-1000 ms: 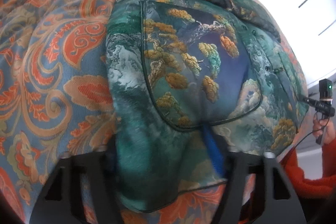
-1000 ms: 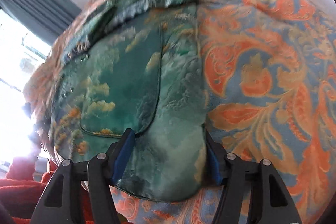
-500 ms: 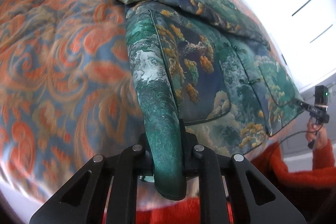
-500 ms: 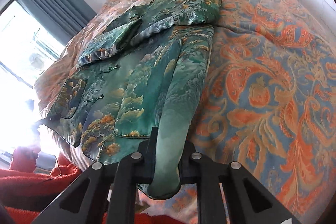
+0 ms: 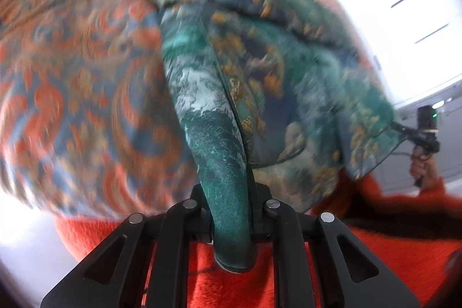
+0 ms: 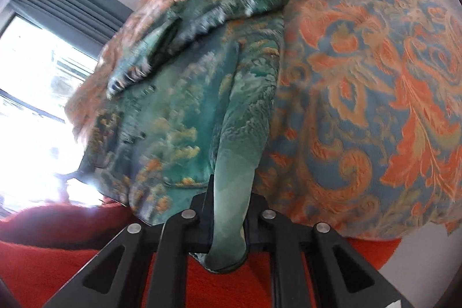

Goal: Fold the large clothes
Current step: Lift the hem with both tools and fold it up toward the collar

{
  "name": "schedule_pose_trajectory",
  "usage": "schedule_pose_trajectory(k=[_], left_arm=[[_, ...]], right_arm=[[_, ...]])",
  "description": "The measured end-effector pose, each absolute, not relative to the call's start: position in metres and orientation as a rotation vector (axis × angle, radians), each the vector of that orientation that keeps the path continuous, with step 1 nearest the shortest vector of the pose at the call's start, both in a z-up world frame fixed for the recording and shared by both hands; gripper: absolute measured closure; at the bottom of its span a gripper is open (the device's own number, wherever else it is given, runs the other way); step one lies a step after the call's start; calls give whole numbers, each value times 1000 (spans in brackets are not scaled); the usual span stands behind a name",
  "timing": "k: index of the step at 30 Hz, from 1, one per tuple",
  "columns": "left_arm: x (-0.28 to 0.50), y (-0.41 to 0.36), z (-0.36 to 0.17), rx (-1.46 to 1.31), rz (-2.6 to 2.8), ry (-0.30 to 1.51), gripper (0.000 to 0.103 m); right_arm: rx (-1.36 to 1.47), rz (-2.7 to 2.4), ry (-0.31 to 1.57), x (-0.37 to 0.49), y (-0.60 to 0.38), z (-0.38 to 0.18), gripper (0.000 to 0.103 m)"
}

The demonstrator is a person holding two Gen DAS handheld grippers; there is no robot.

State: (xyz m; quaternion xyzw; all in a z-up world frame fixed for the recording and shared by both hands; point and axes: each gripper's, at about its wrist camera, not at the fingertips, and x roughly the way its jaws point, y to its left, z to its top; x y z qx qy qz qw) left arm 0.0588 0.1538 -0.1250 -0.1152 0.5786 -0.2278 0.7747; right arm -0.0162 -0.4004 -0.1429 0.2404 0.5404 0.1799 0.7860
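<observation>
Pinching one hem corner each, your left claw (image 5: pixel 231 224) and right claw (image 6: pixel 228 224) are clamped tight on the green-and-gold brocade jacket (image 5: pixel 260 71), which drapes up the middle of both frames onto the orange-and-blue patterned bedspread (image 5: pixel 72 77). It looks soft, slippery and fairly weighty, so keep hold at those corners. Only the left view shows your other hand (image 5: pixel 424 166) at right; only the right view shows the curtained window (image 6: pixel 43 62) at upper left.

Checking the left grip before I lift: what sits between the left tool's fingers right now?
In the left wrist view, the left tool is shut on a bunched corner of the green patterned jacket; nothing else shows between its fingers.
</observation>
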Motion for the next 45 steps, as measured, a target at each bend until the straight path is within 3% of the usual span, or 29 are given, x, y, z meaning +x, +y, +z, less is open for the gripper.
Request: schedule_pose_trajectory(k=[8, 13, 23, 28, 34, 39, 45], left_arm=[[150, 152, -62, -275, -498, 1090, 90], [152, 152, -55, -283, -475, 1051, 90], [50, 172, -84, -343, -446, 1114, 91], [5, 185, -120, -468, -397, 1169, 93], [-20, 193, -120, -483, -391, 1189, 93], [2, 199, -82, -524, -458, 1107, 94], [104, 196, -40, -506, -497, 985, 94]], right_arm=[[590, 498, 1006, 68, -405, -72, 90], [590, 457, 946, 124, -412, -50, 90], [608, 474, 971, 47, -414, -58, 90], [670, 413, 1048, -19, -416, -88, 92], [738, 393, 1099, -65, -416, -115, 93], [764, 440, 1066, -79, -412, -96, 93], [790, 504, 921, -8, -427, -48, 93]])
